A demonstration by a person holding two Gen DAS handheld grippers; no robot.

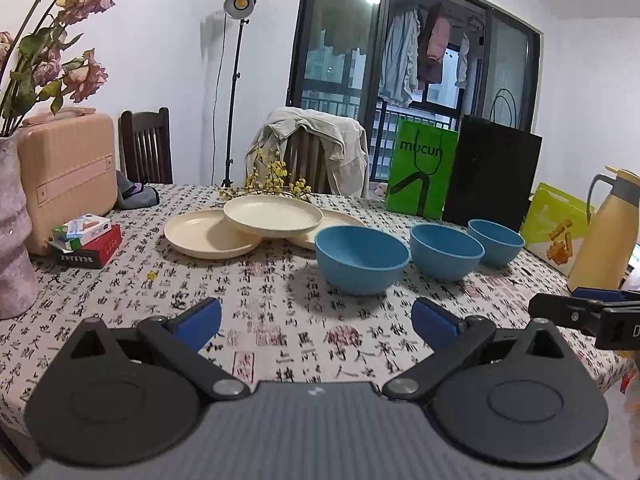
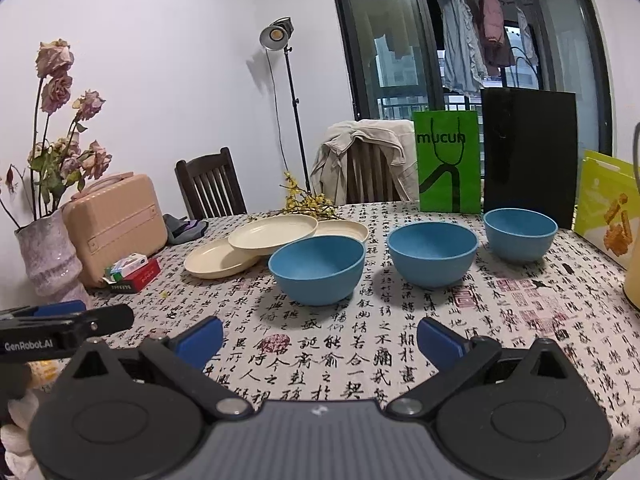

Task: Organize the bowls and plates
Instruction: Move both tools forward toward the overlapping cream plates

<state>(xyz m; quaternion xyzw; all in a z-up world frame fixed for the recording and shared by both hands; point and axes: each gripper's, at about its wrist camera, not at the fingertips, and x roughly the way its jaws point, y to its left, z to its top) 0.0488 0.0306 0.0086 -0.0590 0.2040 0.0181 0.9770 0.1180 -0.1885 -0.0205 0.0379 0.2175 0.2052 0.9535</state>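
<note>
Three cream plates overlap near the table's far middle: a left plate [image 1: 210,236] [image 2: 218,262], a top plate [image 1: 273,214] [image 2: 274,232] resting on it, and a right plate [image 1: 336,218] [image 2: 345,229] mostly hidden. Three blue bowls stand in a row: near bowl [image 1: 362,258] [image 2: 318,268], middle bowl [image 1: 447,251] [image 2: 433,254], far bowl [image 1: 496,240] [image 2: 520,233]. My left gripper [image 1: 316,320] is open and empty, short of the near bowl. My right gripper [image 2: 320,338] is open and empty too, before the near and middle bowls.
A vase of dried roses [image 1: 14,232] [image 2: 52,256], a pink case [image 1: 68,172] and small boxes [image 1: 86,242] stand at the left. Green [image 1: 422,170], black [image 1: 492,176] and yellow bags [image 1: 554,226] line the back right; a yellow jug [image 1: 608,236] is right.
</note>
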